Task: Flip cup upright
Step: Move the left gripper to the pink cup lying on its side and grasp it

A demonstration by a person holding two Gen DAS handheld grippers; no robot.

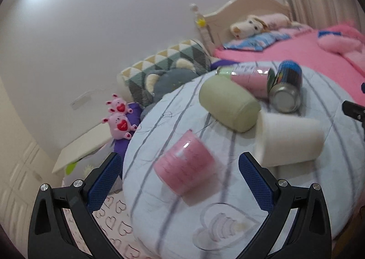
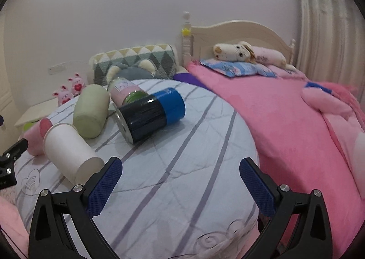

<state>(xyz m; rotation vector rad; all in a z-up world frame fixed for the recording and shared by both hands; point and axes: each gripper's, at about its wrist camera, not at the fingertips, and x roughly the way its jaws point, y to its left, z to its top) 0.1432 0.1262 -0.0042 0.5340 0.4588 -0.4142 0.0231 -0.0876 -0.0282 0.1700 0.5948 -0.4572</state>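
Note:
Several cups lie on their sides on a striped grey quilt (image 1: 173,218). In the left wrist view a pink cup (image 1: 184,165) lies just ahead, between the fingers of my open, empty left gripper (image 1: 180,177). A white paper cup (image 1: 289,140), a green cup (image 1: 228,104), a pink glass jar (image 1: 248,76) and a black-and-blue can (image 1: 287,88) lie beyond. My right gripper (image 2: 181,179) is open and empty above the quilt (image 2: 182,179). The white cup (image 2: 70,151) lies left of its left finger; the can (image 2: 150,115), green cup (image 2: 91,110), jar (image 2: 125,92) and pink cup (image 2: 36,135) lie farther off.
A bed with a pink blanket (image 2: 285,122), a plush dog (image 2: 239,51) and a cream headboard (image 2: 239,31) is at the right. A patterned cushion (image 2: 134,63) and two pink plush pigs (image 2: 70,90) are behind the quilt, near a low white table (image 1: 84,147). The other gripper's black edge (image 2: 9,163) shows at the left.

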